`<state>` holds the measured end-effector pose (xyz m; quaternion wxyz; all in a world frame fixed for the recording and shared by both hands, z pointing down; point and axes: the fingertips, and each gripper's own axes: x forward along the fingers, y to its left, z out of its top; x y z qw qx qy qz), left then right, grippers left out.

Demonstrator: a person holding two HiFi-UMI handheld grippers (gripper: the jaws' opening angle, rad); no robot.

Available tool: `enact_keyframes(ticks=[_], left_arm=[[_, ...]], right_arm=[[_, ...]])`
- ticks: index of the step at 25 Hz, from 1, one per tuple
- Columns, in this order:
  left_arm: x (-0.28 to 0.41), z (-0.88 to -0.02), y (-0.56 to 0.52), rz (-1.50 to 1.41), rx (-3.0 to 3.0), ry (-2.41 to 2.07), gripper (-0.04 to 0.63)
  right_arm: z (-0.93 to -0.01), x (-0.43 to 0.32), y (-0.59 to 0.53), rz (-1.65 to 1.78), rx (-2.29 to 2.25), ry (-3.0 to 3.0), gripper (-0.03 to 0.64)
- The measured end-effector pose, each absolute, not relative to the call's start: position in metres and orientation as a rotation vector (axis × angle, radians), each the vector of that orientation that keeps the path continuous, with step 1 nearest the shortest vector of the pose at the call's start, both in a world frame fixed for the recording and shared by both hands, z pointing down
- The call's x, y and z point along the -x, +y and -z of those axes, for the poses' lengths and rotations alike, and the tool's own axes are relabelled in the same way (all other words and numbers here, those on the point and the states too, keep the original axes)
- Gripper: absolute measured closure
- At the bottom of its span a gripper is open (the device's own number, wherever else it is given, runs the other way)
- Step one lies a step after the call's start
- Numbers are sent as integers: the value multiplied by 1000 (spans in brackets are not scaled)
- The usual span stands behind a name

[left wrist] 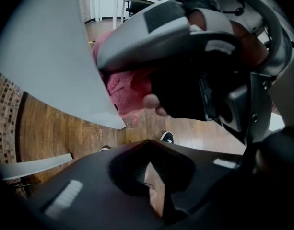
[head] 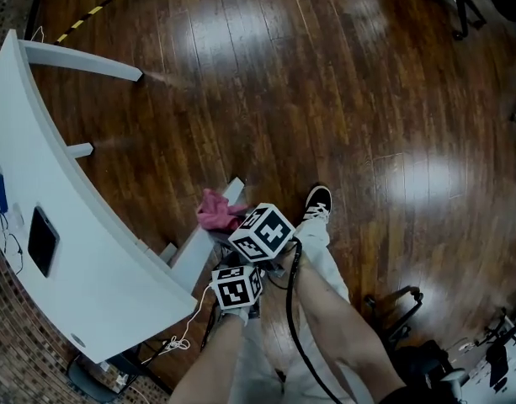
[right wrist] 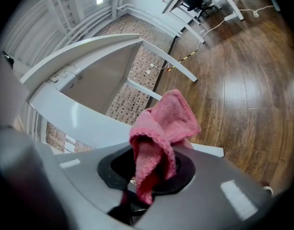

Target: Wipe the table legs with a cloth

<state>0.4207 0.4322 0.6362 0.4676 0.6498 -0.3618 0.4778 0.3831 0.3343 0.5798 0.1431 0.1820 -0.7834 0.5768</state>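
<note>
A pink cloth (head: 217, 211) is bunched against the slanted white table leg (head: 199, 251) under the white table (head: 64, 251). My right gripper (right wrist: 147, 171) is shut on the cloth (right wrist: 161, 128), which sticks up from its jaws just in front of the leg (right wrist: 79, 116). Its marker cube (head: 260, 232) sits right behind the cloth. My left gripper (left wrist: 154, 176) is shut with nothing in it, close behind and below the right one, its cube (head: 236, 286) nearer me. In the left gripper view the right gripper's body (left wrist: 185, 47) fills the frame, with the cloth (left wrist: 123, 90) and leg (left wrist: 55, 71) beyond.
Two more white legs (head: 81, 60) (head: 79, 151) reach out over the dark wood floor (head: 325, 82). A black device (head: 42, 239) lies on the tabletop. My shoe (head: 317, 200) is beside the leg's foot. Cables (head: 178, 342) trail under the table, and a chair base (head: 396, 305) stands at right.
</note>
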Motion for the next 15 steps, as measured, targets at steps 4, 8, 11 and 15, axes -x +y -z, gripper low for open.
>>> enact_keyframes(ticks=[4,8,11,15], left_arm=[[-414,-636,430,-1126,-1583,-907,594],[-408,-635,433,-1132,-1598,-914,593],[-410,-636,434,-1118,-1601,-922,593],[-411,-634,440,-1094,-1609,-933,593]], right_arm=[[-553,-383,328,-1808,-483,-2325,555],[-537,-384,331,-1846,-508,-2361,555],[-527,-385,331,-1862,-532,-2394,555],[-512,-385,336,-1817,-539,-2430,555]])
